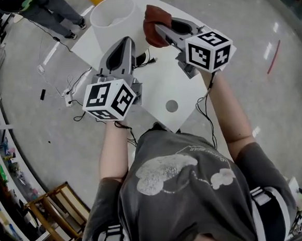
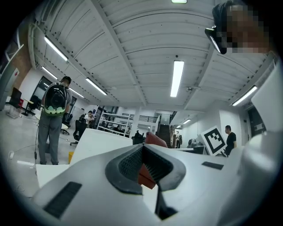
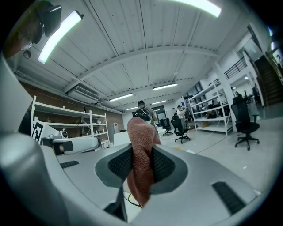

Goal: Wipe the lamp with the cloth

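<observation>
The white worktop [image 1: 164, 85] is lying under both hand-held grippers. The lamp [image 1: 113, 19], with its tall white cylindrical shade, is standing just ahead of the left hand-held gripper [image 1: 125, 40] and just to the left of the right one.

The left hand-held gripper is keeping its jaws closed together on nothing. Since it is not bracing the lamp, a sideways push during wiping could probably slide or tip the lamp toward the worktop's far edge.

The right hand-held gripper [image 1: 157, 27] is clenching the reddish-brown cloth [image 1: 153, 16]. The cloth is bunching beyond the jaw tips and hanging below them, close beside the shade. Only a narrow fold is sitting between the pads, so dragging it hard across the shade could likely pull it free.

The black cord [image 1: 149, 62] is trailing on the worktop between the two hand-held grippers, where a low sweep might snag it and tug the lamp.

The only container-like thing is the open-topped shade ahead of the left hand-held gripper, and it is showing nothing inside.
</observation>
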Available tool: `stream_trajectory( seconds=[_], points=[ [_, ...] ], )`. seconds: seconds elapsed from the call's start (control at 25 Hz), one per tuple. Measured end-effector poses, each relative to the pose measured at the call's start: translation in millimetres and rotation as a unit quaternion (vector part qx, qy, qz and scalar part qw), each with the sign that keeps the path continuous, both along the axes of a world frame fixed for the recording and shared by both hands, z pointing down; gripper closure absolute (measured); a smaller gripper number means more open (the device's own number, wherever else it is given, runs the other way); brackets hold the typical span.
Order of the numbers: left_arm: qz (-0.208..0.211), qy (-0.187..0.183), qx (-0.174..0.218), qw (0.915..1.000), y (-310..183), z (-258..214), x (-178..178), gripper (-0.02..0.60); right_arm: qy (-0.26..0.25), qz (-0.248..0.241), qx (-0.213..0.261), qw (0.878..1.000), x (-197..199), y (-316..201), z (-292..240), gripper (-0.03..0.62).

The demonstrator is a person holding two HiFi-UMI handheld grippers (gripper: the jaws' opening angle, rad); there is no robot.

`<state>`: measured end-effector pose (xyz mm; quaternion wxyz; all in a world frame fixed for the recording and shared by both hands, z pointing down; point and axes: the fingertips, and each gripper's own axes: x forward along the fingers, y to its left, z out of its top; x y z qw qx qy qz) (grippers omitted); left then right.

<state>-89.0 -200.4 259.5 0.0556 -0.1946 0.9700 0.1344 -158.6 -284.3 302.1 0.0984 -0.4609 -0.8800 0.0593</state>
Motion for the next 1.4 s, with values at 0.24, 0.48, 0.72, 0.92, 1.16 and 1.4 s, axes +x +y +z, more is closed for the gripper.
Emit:
stream_trajectory(
  seconds=[0.24, 0.48, 0.72, 0.92, 1.16, 1.4],
  points=[
    [0.011, 0.006, 0.004, 0.9999, 11.6, -1.6, -13.7, 0.574, -0.011, 0.007, 0.025, 1.0, -14.6, 24.5, -7.6, 0.502],
    [0.047, 0.029, 0.023, 0.9982, -3.4, 20.0, -16.9, 0.574, 0.014, 0.032, 0.061, 0.998, -26.3, 16.0, 21.8, 0.502],
    [0.046, 0.059, 0.03, 0.9968, -10.3, 50.0, -20.7, 0.574, 0.056, 0.049, 0.077, 0.994, -29.1, -2.8, 64.7, 0.502],
    [0.007, 0.079, 0.031, 0.9963, -2.3, 69.9, -21.9, 0.574, 0.095, 0.028, 0.082, 0.992, -29.4, -12.0, 103.7, 0.502],
    [-0.045, 0.106, 0.031, 0.9928, -17.9, 86.9, -15.6, 0.574, 0.137, -0.023, 0.092, 0.986, -32.0, -26.4, 144.4, 0.502],
    [-0.088, 0.096, 0.026, 0.9911, -35.4, 70.8, -20.3, 0.574, 0.132, -0.062, 0.088, 0.985, -47.3, -39.8, 133.3, 0.502]
  ],
)
